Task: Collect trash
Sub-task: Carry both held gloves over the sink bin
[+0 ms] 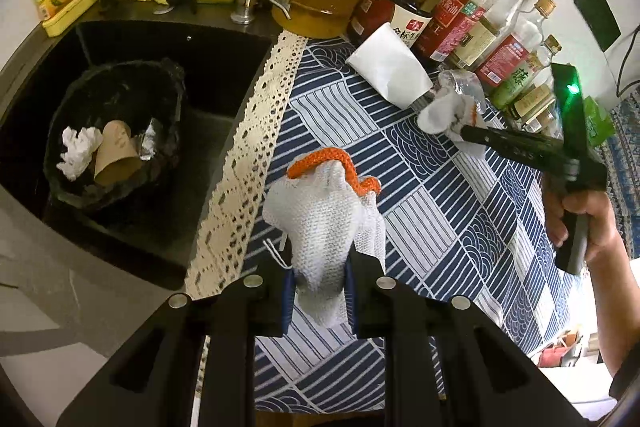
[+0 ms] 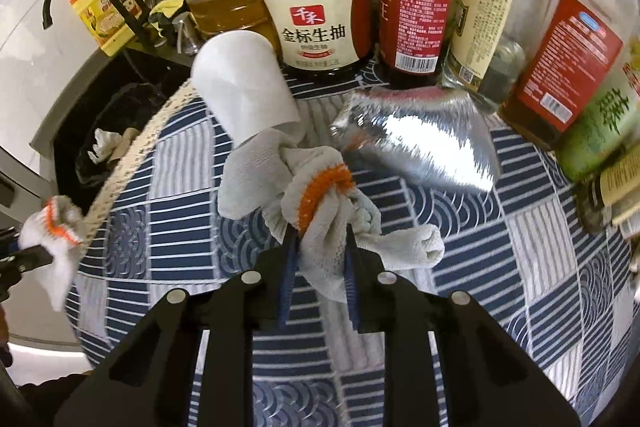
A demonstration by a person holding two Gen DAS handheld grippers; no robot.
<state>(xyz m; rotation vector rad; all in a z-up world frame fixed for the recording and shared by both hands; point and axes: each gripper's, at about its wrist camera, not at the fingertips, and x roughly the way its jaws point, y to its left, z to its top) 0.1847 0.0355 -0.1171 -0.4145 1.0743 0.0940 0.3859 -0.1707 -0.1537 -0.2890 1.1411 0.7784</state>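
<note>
The left gripper (image 1: 318,277) clamps a white knit glove (image 1: 324,223) with an orange cuff above the blue patterned cloth (image 1: 440,211); the right gripper (image 2: 320,259) pinches a second glove (image 2: 320,223) beside a white paper cup (image 2: 244,83). The bottle tops are cut off. The dark soy sauce jug (image 2: 316,23) reads 千禾 金标生抽. The bin (image 1: 116,131) in the sink (image 1: 224,67) holds tissue and a brown cup
</note>
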